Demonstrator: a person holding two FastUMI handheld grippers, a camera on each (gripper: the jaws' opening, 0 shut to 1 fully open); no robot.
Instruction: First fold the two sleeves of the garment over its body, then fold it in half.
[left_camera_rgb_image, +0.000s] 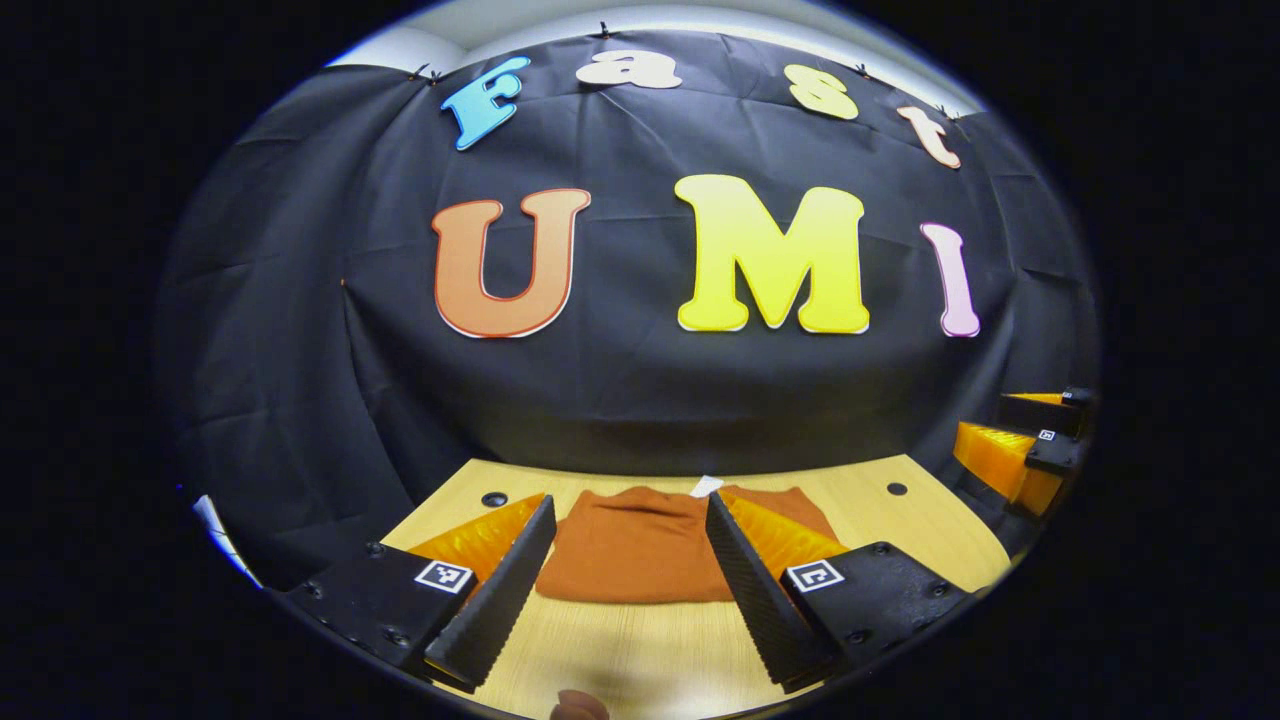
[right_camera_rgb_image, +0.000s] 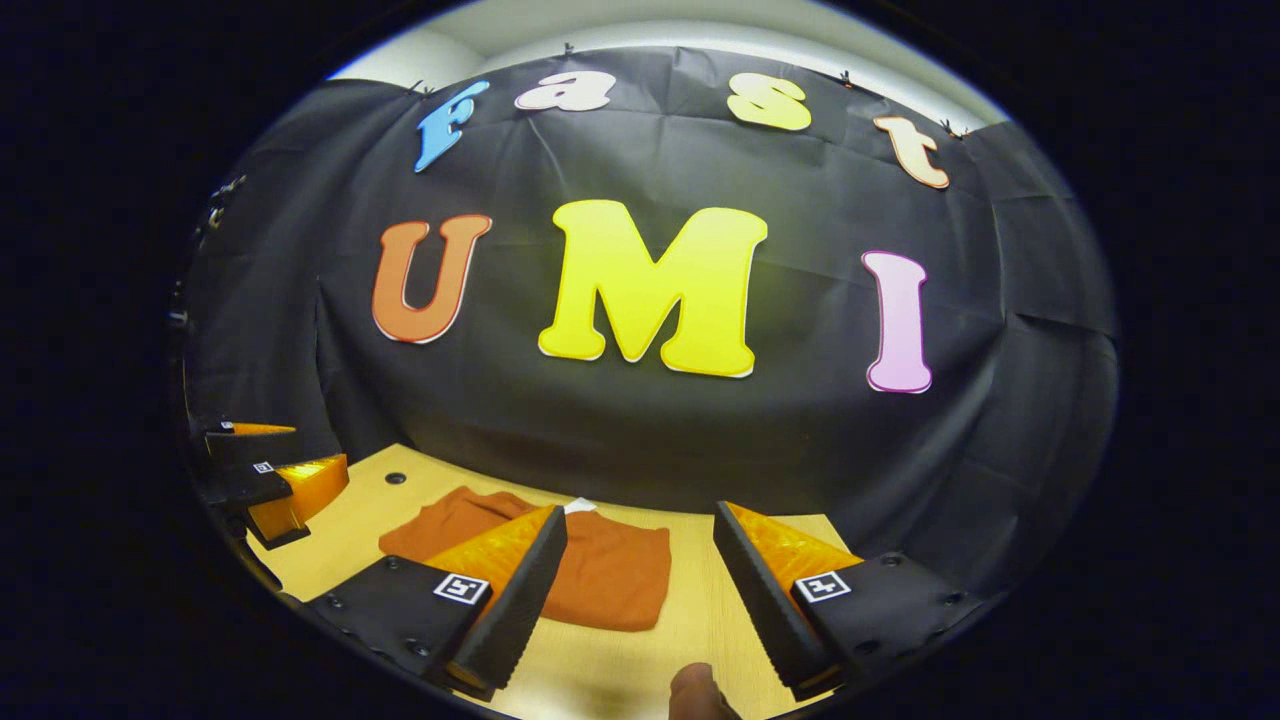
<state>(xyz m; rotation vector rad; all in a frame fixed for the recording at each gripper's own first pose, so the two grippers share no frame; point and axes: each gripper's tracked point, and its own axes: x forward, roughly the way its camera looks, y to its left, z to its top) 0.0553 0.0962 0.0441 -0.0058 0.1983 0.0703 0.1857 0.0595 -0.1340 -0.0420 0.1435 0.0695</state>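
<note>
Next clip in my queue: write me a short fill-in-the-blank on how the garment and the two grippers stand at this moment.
1. The rust-orange garment lies folded on the ____ table.
2. The left gripper has its jaws ____, holding nothing.
3. The right gripper is ____ too, and holds nothing.
4. A small white ____ shows at the garment's far edge.

Missing words: wooden; open; open; tag

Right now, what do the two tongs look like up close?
Each of the left tongs and right tongs has two long wedge-shaped fingers with ridged inner faces. They sit on black bolted blocks, each carrying a small square black-and-white marker. No cables or sleeves are visible.
</note>
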